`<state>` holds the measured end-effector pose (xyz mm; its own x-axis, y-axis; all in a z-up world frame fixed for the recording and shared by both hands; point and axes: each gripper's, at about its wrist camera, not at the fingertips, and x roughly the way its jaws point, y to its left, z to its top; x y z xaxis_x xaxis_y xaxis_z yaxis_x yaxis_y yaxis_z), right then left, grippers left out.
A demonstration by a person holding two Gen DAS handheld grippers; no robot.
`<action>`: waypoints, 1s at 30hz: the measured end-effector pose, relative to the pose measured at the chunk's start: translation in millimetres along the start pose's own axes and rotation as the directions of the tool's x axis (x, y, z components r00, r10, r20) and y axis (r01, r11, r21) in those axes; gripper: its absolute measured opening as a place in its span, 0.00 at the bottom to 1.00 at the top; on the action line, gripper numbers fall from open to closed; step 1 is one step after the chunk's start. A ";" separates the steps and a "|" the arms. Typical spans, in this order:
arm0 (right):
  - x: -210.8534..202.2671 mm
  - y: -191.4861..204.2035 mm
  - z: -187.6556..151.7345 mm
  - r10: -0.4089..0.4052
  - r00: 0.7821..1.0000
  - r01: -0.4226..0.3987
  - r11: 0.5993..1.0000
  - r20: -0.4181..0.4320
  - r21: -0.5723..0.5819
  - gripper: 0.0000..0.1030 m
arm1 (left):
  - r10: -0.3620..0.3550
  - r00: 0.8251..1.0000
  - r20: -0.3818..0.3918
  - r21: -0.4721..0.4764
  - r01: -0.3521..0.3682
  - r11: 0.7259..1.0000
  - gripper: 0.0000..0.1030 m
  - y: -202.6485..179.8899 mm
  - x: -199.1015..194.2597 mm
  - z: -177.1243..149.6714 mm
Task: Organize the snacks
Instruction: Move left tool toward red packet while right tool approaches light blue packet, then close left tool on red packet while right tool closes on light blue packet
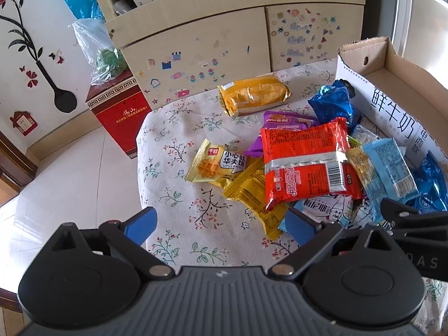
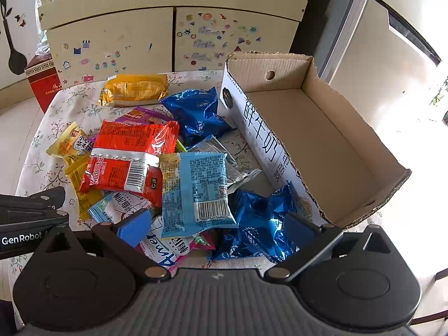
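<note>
The left gripper (image 1: 221, 228), a black two-finger tong with blue pads, hangs above the near edge of the floral tablecloth (image 1: 173, 151) with its jaws spread wide and nothing between them; a crinkled mustard-yellow foil wrapper (image 1: 257, 198) lies just ahead of its right pad. The right gripper (image 2: 221, 231) is likewise wide apart and empty, poised over the near end of the snack pile, with a glossy dark-blue foil pouch (image 2: 257, 224) and a pale-blue flat packet with a barcode (image 2: 196, 193) directly beneath it. Beyond these lie a red flat packet with a silver seam (image 2: 128, 156), a small yellow waffle wrapper (image 1: 215, 165), a second dark-blue pouch (image 2: 196, 112) and, well apart at the far edge, a long orange-yellow biscuit pack (image 1: 254, 93). The open brown cardboard box (image 2: 347, 140) stands just right of the pile and holds nothing, so no sorting looks done yet. The packets look light, soft and slippery, their film likely to crumple and slide under the pads, and the contents may crush. A hold across a sealed end fin or the flat middle of the topmost packet seems safest, starting with those lying loose on top.
</note>
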<state>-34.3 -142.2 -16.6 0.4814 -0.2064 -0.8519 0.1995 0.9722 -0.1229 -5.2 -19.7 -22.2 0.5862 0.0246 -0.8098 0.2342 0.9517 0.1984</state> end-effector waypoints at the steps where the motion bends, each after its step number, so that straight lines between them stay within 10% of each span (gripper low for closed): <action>1: -0.2 -0.1 -0.3 0.000 1.000 0.000 1.000 0.001 0.000 1.00 | 0.000 1.000 0.001 0.001 0.000 1.000 0.95 -0.3 -0.2 -0.1; 12: -2.5 -8.9 0.1 0.019 1.000 -0.019 1.000 0.006 0.012 1.00 | -0.020 1.000 0.011 -0.001 0.020 1.000 0.95 -5.2 -3.9 3.2; 21: -25.1 -78.2 9.6 0.261 0.950 -0.297 0.926 0.169 0.235 1.00 | -0.088 0.995 0.048 -0.121 0.094 0.988 0.97 21.2 -9.0 17.3; 30: -25.1 -112.3 -0.1 0.315 0.937 -0.346 0.897 0.152 0.274 1.00 | -0.194 0.981 0.025 -0.212 0.195 0.958 0.97 26.2 1.6 18.1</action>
<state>-68.9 -246.2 18.5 0.6433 0.0957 -0.7596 0.2467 0.9133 0.3239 15.9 -0.2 -8.3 0.5489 -0.1686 -0.8187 0.1746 0.9810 -0.0850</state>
